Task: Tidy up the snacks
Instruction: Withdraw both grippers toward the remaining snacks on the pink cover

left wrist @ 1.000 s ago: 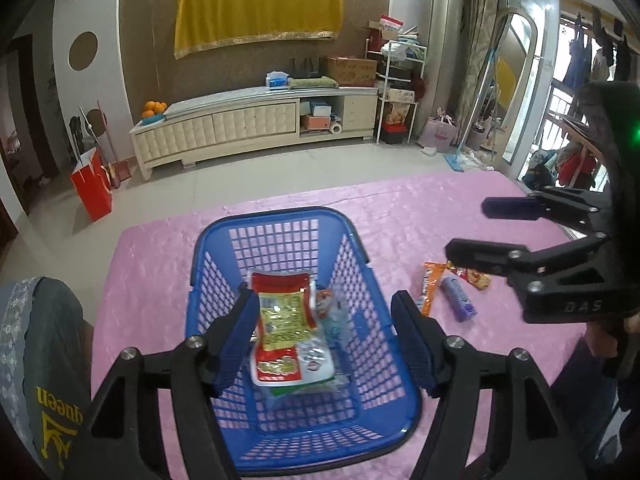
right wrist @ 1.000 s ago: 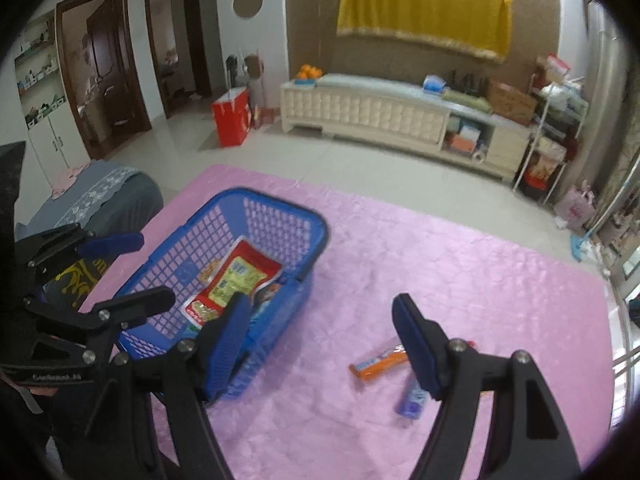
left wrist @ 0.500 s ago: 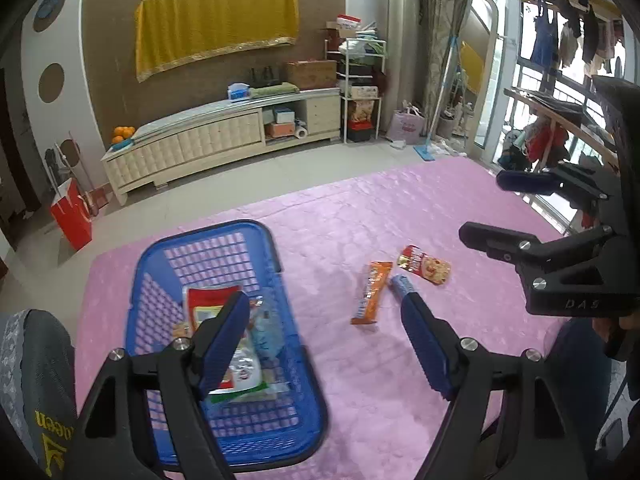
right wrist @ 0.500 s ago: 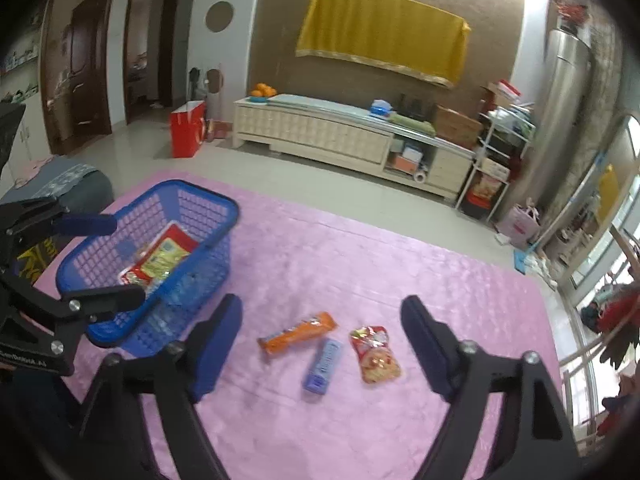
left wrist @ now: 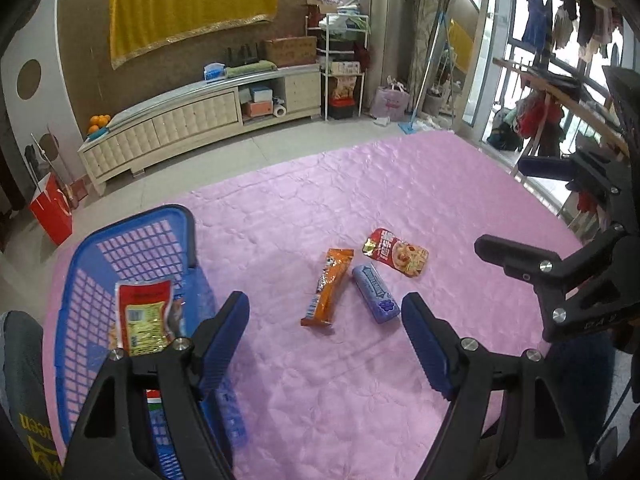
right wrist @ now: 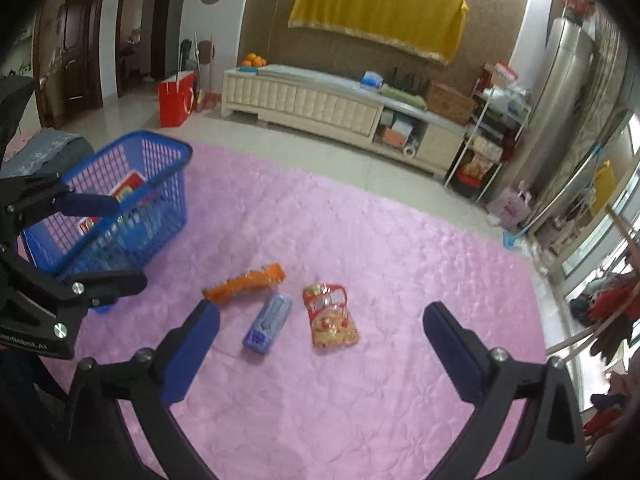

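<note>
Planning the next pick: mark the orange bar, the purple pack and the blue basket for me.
orange bar (left wrist: 328, 286): left wrist view, middle of the wrapper.
purple pack (left wrist: 375, 293): left wrist view, centre of its top face.
blue basket (right wrist: 160, 142): right wrist view, far rim.

Brown patterned back wall (right wrist: 280, 28); yellow gold-trimmed cloth (left wrist: 192, 8) hung across it. White wall section (left wrist: 32, 92) to the left, bearing round brown discs. Long cream tufted low cabinet (left wrist: 192, 120) along the back wall, open shelves at its right end; oranges (left wrist: 99, 122) at its left end, blue tissue box (left wrist: 214, 71) and cardboard box (left wrist: 290, 50) on top. Red paper bag (right wrist: 176, 98) on pale tiled floor (right wrist: 192, 130). White wire rack (left wrist: 342, 76), cluttered, right of the cabinet. 2 dark wooden doors (right wrist: 72, 44) at far left. Glazed balcony doors (left wrist: 476, 52) at right, daylight entering; clothes (left wrist: 560, 20) hanging beyond. Pink quilted cover (left wrist: 360, 184) over the foreground surface.
</note>
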`<state>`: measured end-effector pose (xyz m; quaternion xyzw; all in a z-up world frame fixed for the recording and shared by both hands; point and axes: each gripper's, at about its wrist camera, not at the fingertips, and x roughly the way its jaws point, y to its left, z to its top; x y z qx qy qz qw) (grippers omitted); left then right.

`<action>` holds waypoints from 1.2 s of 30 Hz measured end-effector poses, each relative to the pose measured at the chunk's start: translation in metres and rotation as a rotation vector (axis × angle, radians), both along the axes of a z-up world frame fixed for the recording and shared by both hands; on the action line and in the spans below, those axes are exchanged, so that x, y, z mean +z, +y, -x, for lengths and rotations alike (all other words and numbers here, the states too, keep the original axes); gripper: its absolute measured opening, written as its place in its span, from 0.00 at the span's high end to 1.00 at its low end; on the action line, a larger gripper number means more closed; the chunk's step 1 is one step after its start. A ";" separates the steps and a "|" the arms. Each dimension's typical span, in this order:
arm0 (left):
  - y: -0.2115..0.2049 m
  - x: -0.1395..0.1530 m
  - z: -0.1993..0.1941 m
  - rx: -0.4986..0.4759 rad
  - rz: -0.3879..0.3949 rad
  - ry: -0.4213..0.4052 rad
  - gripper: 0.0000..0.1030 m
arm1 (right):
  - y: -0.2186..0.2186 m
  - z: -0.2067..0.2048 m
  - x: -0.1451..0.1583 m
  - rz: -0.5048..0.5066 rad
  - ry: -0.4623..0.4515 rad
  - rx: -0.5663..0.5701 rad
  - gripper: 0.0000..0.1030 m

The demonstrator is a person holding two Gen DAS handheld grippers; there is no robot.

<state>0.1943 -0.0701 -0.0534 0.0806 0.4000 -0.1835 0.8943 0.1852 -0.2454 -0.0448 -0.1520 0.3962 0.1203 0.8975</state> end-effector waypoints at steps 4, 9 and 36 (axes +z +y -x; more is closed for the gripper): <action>-0.015 -0.018 -0.008 -0.002 -0.013 0.042 0.25 | -0.017 -0.013 -0.020 -0.021 0.054 -0.024 0.00; -0.032 -0.043 -0.021 0.007 -0.064 0.087 0.25 | -0.031 -0.027 -0.044 -0.041 0.105 -0.034 0.00; -0.042 -0.125 -0.108 0.092 -0.116 0.248 0.41 | -0.036 -0.098 -0.131 -0.045 0.262 0.050 0.05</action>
